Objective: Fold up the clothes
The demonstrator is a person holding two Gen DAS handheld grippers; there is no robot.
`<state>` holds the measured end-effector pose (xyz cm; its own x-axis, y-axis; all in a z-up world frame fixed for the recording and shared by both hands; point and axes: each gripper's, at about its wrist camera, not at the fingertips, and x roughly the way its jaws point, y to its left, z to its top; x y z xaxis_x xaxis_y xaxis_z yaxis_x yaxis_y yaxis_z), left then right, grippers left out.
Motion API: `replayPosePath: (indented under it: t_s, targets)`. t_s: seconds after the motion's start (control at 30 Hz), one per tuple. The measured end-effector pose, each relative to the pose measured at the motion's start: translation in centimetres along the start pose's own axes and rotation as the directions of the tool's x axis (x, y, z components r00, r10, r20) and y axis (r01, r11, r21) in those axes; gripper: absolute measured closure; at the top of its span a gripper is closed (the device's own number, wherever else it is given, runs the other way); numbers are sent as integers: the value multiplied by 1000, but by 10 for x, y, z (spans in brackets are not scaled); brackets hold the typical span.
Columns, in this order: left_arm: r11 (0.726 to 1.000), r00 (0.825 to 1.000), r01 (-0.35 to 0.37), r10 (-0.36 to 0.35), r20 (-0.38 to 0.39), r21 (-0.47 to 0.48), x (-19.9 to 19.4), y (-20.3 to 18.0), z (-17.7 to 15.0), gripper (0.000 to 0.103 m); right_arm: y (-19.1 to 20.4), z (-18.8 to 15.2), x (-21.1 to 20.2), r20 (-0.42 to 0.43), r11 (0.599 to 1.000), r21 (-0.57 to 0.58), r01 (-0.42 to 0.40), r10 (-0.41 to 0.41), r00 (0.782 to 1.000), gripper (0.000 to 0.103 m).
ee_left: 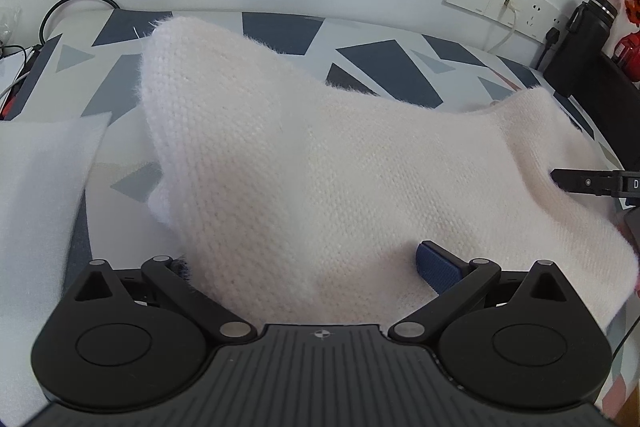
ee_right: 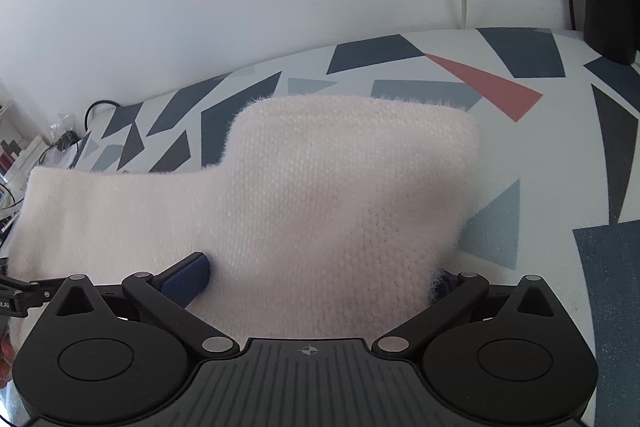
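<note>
Sweater (ee_left: 320, 167): soft, fuzzy, limp; I'd grip its edges.
Left gripper (ee_left: 308, 267): pinching sweater.
Right gripper (ee_right: 320, 279): pinching sweater.

Surface I see: bed (ee_right: 560, 147) with white, navy, grey and coral geometric cover | on it: fuzzy cream knit sweater (ee_right: 320, 195), partly lifted | left: white foam sheet (ee_left: 40, 179)
</note>
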<state>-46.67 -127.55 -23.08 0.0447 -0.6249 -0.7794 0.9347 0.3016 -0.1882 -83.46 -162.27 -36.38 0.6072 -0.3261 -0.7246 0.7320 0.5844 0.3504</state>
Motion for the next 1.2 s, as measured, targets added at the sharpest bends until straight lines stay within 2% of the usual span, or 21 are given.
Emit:
replayPosePath:
  t_s: [0.13,0.3,0.47,0.63,1.2]
  targets:
    - [1000,1000,-11,11,14,23,1,-3,-1,0,9,-2,2,0,998,-47,41,-41,999,1]
    - [999,997,-6,3,78,38,-1,-2,-10,0,22,-8,7,15,986,-126,105,-104,994,1]
    - [999,987,37,-34,158,-14,-6,9,-20,0,25,-15,7,50,981,-150,120,-114,992,1]
    - [999,987,37,-36,157,0,-6,9,-18,0,24,-19,6,82,981,-149,128,-116,990,1]
    - [1000,989,4,-6,149,14,-3,3,-17,0,22,-19,6,91,982,-146,117,-104,990,1]
